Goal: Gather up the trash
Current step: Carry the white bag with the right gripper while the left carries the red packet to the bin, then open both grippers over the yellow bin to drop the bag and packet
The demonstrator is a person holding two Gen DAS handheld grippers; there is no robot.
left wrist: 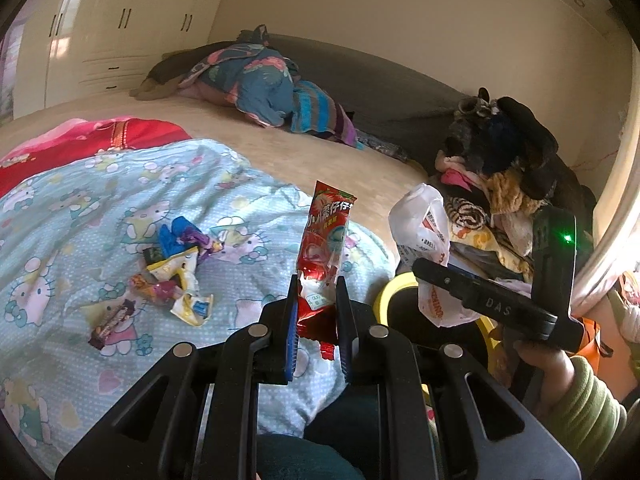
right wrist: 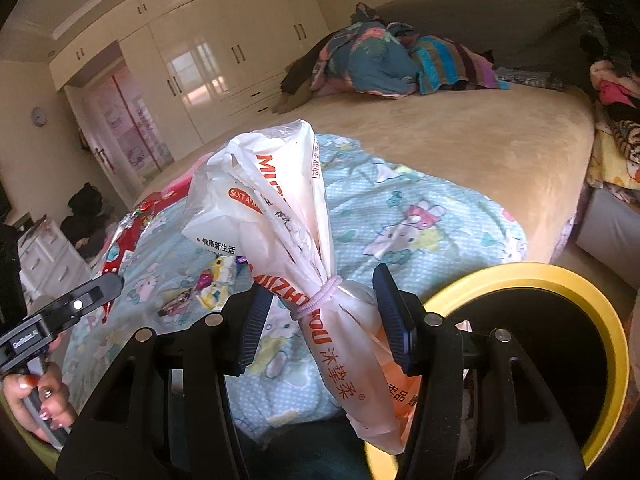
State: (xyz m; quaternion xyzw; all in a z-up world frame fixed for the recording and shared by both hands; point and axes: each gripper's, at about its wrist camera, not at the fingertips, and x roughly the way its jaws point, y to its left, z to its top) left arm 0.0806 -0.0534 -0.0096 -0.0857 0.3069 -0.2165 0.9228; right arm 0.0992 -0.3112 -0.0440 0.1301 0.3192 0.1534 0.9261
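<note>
1. Pinching a red snack wrapper (left wrist: pixel 322 256) near its lower end, the left gripper (left wrist: pixel 318 284) has its two fingers pressed on the wrapper's sides. The wrapper stands up tall between them, and its torn bottom hangs below.
2. Between the fingers of the right gripper (right wrist: pixel 324 300) sits a white plastic bag (right wrist: pixel 280 208) with red letters. A pale hair band (right wrist: pixel 316 300) is tied around the bag's neck. The left finger looks apart from the bag and the right finger is at its edge, so I cannot tell if the fingers are squeezing it.
3. The bag's fat top sticks up above the fingers. Its tail hangs down to the rim of the yellow-rimmed bin (right wrist: pixel 600 320), which is low on the right, beside the bed.
4. More trash lies on the blue cat-print blanket (left wrist: pixel 80 208): a small pile of candy wrappers (left wrist: pixel 176 268) and one dark wrapper (left wrist: pixel 110 322) just beside it.
5. A red blanket (left wrist: pixel 100 136) lies past the blue one, on the tan bed (left wrist: pixel 320 156).
6. A heap of bedding (left wrist: pixel 260 84) sits at the far end of the bed, and a pile of clothes (left wrist: pixel 500 176) is on the right.
7. White wardrobes (right wrist: pixel 224 60) stand along the far wall.
</note>
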